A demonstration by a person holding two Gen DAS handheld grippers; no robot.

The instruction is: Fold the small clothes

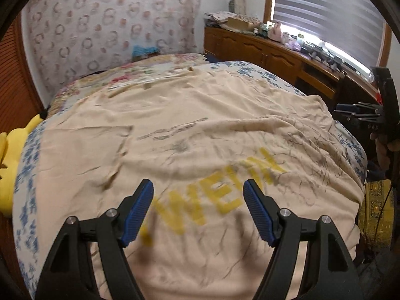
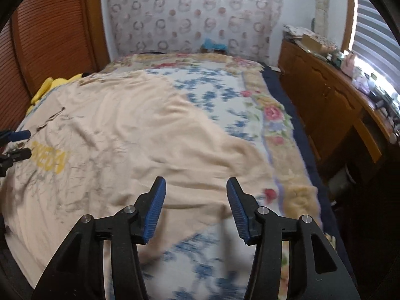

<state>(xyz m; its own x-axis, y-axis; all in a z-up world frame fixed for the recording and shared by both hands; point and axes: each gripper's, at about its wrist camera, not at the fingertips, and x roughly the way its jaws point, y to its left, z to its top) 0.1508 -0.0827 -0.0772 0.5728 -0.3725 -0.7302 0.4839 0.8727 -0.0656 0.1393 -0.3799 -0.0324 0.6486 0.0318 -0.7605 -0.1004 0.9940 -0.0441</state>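
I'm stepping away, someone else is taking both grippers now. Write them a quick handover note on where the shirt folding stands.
Left gripper: open, empty, above the yellow lettering on the shirt.
Right gripper: open, empty, over the shirt's near right edge.
Cream T-shirt: spread on the floral bedspread, print side up, wrinkled. One sleeve shows at the left in the left wrist view. A yellow plush toy lies by the bed's left edge.
Done: shirt laid out. No fold is visible.
Left: probably smooth it, then make every fold, starting from the sides.
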